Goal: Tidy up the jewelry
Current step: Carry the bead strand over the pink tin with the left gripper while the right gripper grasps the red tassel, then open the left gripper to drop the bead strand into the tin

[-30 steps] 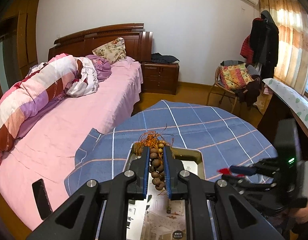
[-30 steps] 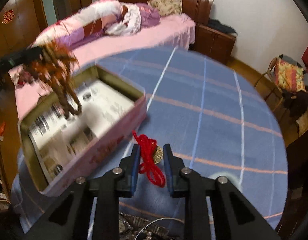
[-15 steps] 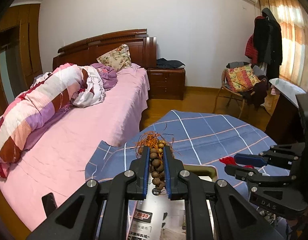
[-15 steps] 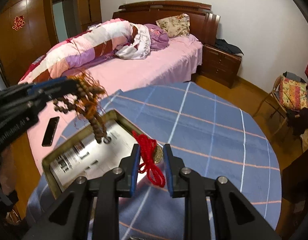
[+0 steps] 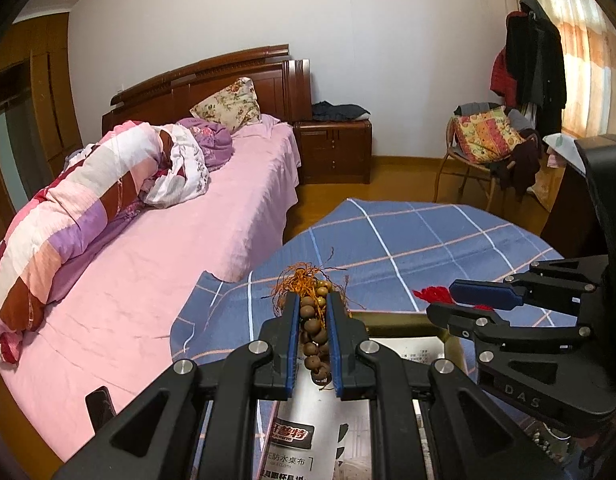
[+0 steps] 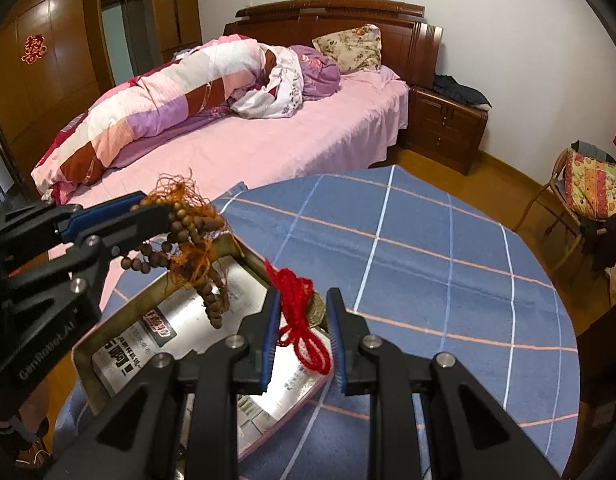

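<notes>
My left gripper (image 5: 313,307) is shut on a string of brown wooden beads (image 5: 313,330) with an orange tassel. The string hangs over the far end of an open tin box (image 5: 392,315). The right wrist view shows the same left gripper (image 6: 148,211) at the left, with its beads (image 6: 188,236) dangling into the tin box (image 6: 84,360). My right gripper (image 6: 304,300) is shut on a red cord (image 6: 298,312) that carries a gold coin pendant (image 6: 317,312), held above the tin's right edge. In the left wrist view the right gripper (image 5: 440,300) shows at the right with the red cord (image 5: 430,294).
The tin is lined with printed paper and stands on a round table under a blue checked cloth (image 6: 428,248). A pink bed (image 5: 156,264) lies close on the left, with a phone (image 5: 101,404) at its near edge. A chair (image 5: 484,148) and a nightstand (image 5: 334,152) stand by the far wall.
My right gripper has carried the red cord leftward, from over the cloth to over the tin. The left gripper, still holding the beads, has shifted a little above the tin's far end.
</notes>
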